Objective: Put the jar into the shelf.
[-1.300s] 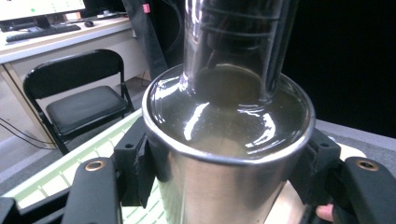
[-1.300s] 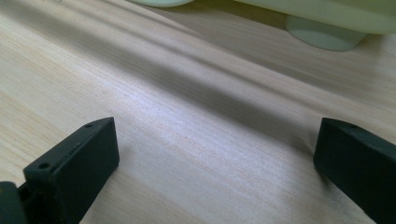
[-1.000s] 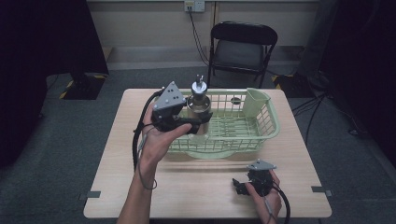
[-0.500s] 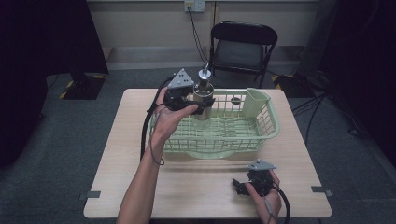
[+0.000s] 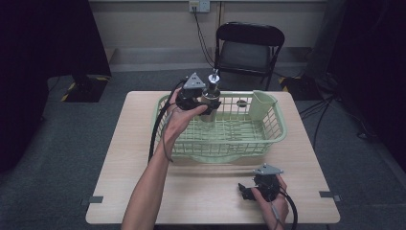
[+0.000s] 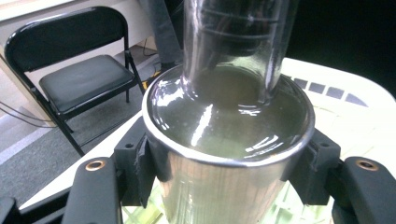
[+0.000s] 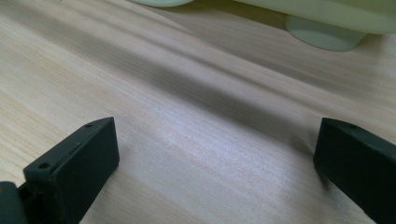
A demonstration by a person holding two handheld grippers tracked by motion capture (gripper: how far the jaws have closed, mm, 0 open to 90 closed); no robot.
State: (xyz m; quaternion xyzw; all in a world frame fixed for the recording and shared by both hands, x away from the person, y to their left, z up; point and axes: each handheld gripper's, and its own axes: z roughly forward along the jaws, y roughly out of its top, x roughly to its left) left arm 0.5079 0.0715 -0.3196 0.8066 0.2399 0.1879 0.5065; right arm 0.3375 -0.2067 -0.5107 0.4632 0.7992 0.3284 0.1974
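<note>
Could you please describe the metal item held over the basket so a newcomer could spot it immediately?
On the wooden table sits a pale green plastic dish basket. Above its far left corner, the left gripper clamps a shiny steel cup with a clear tube rising from it, the sole metallic item.

Steel cup point(image 6: 224, 186) (glass inside), upright, above basket point(image 5: 268, 139)

Bare table point(image 5: 143, 158) lies left of the green basket point(image 5: 268, 139), whose walls block low passage.
</note>
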